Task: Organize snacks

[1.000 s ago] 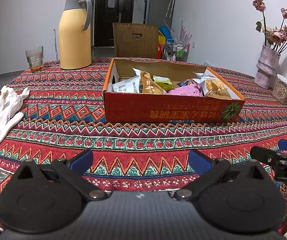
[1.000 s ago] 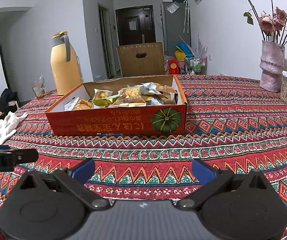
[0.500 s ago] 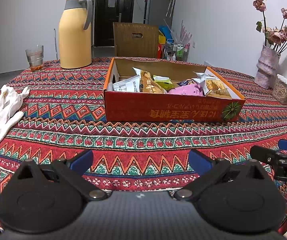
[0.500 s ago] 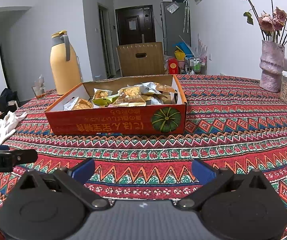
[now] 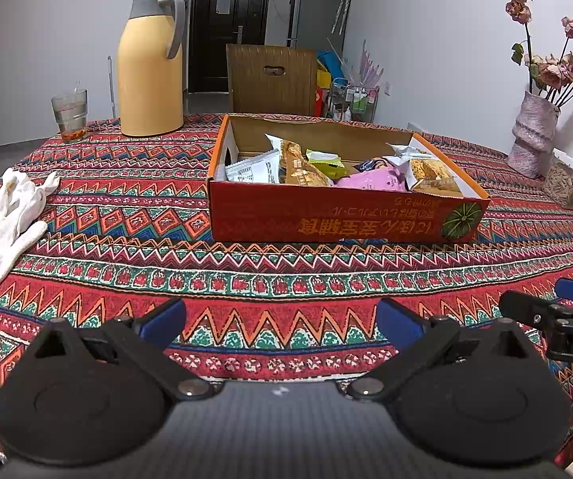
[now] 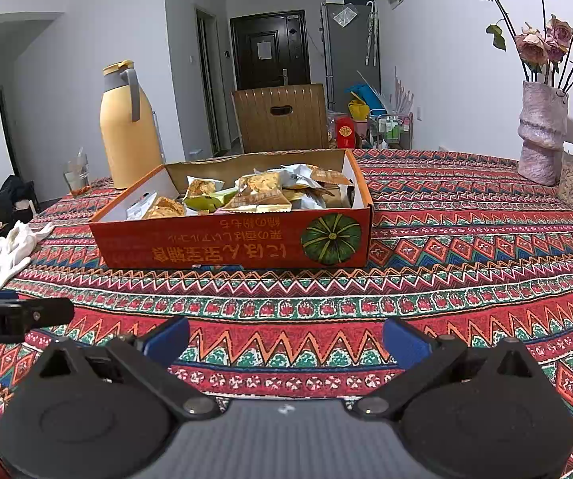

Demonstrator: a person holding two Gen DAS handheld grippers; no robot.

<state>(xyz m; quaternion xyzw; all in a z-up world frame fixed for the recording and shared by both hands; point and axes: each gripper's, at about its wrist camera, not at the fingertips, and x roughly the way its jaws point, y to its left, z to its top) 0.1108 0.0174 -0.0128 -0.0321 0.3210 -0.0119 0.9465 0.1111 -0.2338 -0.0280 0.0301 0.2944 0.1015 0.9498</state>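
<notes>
We hold our left gripper (image 5: 280,321) low over the patterned tablecloth (image 5: 127,215), with its two blue-tipped fingers (image 5: 164,321) spread wide and nothing between them. Our right gripper (image 6: 284,333) is in the same posture, jaws wide apart and empty, and it sits just beside the left one; we see each one at the edge of the other's view. In front of both grippers, a little apart from them, stands the red cardboard box (image 5: 326,219) with a green pumpkin printed on its near wall. The snack packets (image 5: 306,165) lie inside this box in a loose heap: a white packet at the left end, golden pastry packets, a green one and a pink one (image 5: 374,179) toward the right. From the right wrist view the snacks (image 6: 258,191) fill mostly the right half of the box. A pair of white gloves (image 5: 3,215) lies on the cloth well to the left of the box. Behind the box stand a yellow thermos jug (image 5: 151,68) and a drinking glass (image 5: 70,113), and at the far right a vase with dried roses (image 6: 542,135).
</notes>
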